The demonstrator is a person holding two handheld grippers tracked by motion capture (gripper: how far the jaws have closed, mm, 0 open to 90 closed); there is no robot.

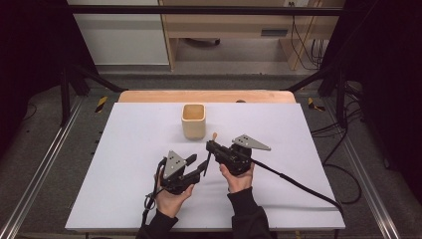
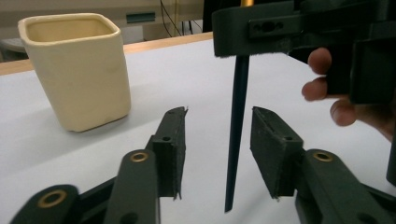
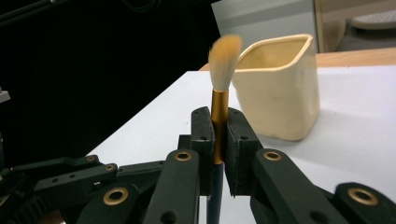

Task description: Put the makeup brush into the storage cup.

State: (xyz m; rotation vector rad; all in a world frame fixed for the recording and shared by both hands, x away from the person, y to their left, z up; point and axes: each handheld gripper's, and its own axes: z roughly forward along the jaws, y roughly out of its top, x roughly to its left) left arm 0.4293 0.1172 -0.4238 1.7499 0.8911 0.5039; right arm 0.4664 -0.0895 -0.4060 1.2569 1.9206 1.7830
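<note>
A make-up brush [image 3: 219, 105] with a gold ferrule, tan bristles and a dark handle [image 2: 236, 135] stands nearly upright, bristles up. My right gripper [image 3: 218, 116] is shut on it just below the ferrule. In the high view that gripper [image 1: 210, 146] is held right of centre. My left gripper [image 2: 219, 116] is open, its pads on either side of the lower handle without touching it. The handle's tip hangs just above the table. In the high view the left gripper [image 1: 201, 167] sits left of and below the right one. A cream square cup [image 1: 193, 121] stands upright behind both.
A white sheet [image 1: 124, 149] covers the table, with a wooden edge [image 1: 199, 95] at the back. The cup [image 2: 77, 70] is a short way beyond the brush. Cables [image 1: 298, 184] trail from the grippers toward the front right. Dark frame bars flank the table.
</note>
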